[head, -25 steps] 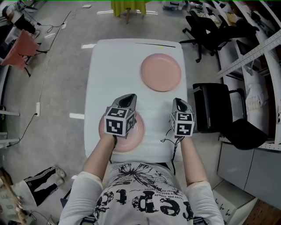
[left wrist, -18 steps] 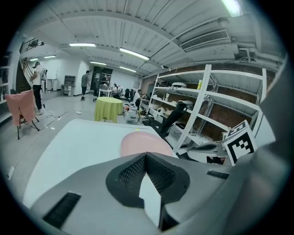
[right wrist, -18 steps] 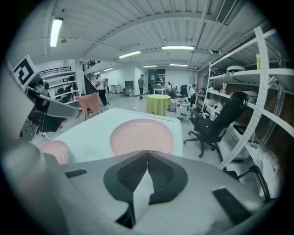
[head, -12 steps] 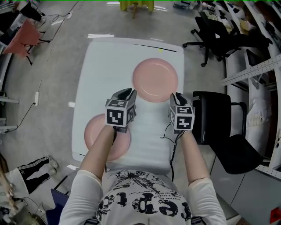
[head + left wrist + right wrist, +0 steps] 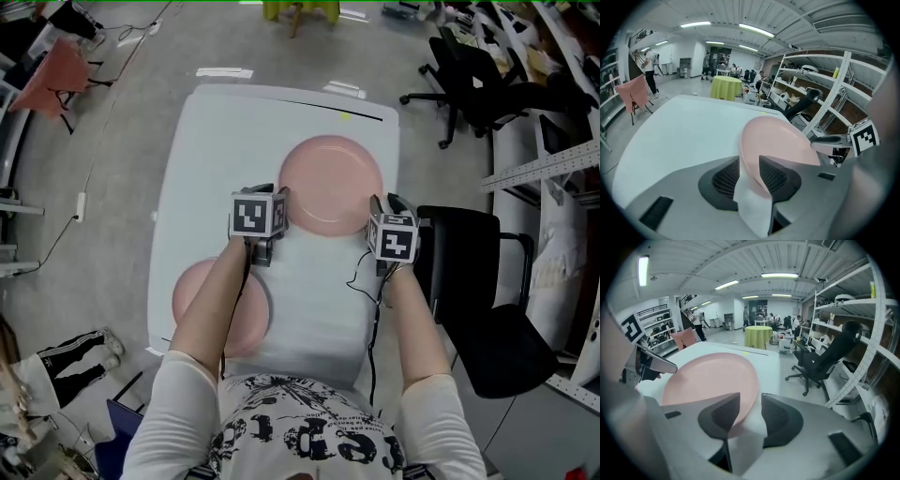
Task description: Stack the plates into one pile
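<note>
White tabletop [image 5: 234,150], matte, in an open workshop. Round, smooth pink plate [image 5: 333,185] lies flat at far centre. Second pink plate [image 5: 211,300] sits near-left, partly under the forearm [image 5: 220,300]. Jaws of left gripper [image 5: 750,171] and right gripper [image 5: 750,416] are opening, straddling the far plate's opposite rims without pinching. Judged rigid, light and slick, so take it by the rims.

Far plate [image 5: 331,184] and near plate [image 5: 190,300] pink, table [image 5: 225,141] white.

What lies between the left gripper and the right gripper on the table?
The far pink plate, in the head view. The left gripper and right gripper flank it, jaws opening, its rim between each pair, ungripped.
</note>
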`<state>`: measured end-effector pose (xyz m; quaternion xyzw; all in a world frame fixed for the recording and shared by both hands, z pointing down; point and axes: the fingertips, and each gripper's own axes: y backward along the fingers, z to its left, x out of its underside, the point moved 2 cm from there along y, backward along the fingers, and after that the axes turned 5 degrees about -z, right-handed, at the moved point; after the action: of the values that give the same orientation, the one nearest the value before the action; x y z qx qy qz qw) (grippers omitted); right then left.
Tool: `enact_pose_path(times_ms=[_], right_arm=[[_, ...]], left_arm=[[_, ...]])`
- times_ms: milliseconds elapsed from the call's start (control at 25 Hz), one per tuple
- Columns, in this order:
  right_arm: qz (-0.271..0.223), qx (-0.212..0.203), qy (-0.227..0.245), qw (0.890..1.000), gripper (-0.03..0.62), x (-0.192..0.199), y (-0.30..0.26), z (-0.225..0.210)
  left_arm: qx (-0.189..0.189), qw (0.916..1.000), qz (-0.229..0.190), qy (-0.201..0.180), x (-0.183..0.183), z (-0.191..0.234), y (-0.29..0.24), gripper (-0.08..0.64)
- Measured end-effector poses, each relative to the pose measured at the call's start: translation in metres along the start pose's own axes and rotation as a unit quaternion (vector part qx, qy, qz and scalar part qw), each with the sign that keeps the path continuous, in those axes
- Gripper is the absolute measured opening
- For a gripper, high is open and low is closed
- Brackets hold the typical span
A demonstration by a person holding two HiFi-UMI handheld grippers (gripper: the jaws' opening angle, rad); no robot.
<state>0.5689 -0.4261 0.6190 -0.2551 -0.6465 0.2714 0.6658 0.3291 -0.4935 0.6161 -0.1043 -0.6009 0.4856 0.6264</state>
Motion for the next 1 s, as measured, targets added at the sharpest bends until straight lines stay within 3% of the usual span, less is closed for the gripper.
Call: enact_pose_path(times_ms=[280, 400, 680, 1000], right_arm=[[0.017, -0.001, -0.010, 1.000, 0.147, 0.004, -0.026, -0.006], [0.025, -0.003, -0.008, 1.000, 0.111, 0.010, -0.032, -0.004], [0.028, -0.006, 0.008, 1.000, 0.086, 0.012, -0.026, 0.001], [0.016, -0.018, 0.006, 1.000, 0.082, 0.007, 0.005, 0.003]], left_arm=[[-0.001, 0.9987, 0.047, 0.019, 0.011, 0.008, -0.029, 0.144], [0.018, 0.9978, 0.060, 0.022, 0.017, 0.005, -0.033, 0.088], [0.040, 0.9976, 0.057, 0.008, 0.015, 0.002, -0.032, 0.076], [0.035, 0.9979, 0.053, 0.016, 0.015, -0.012, 0.004, 0.077]])
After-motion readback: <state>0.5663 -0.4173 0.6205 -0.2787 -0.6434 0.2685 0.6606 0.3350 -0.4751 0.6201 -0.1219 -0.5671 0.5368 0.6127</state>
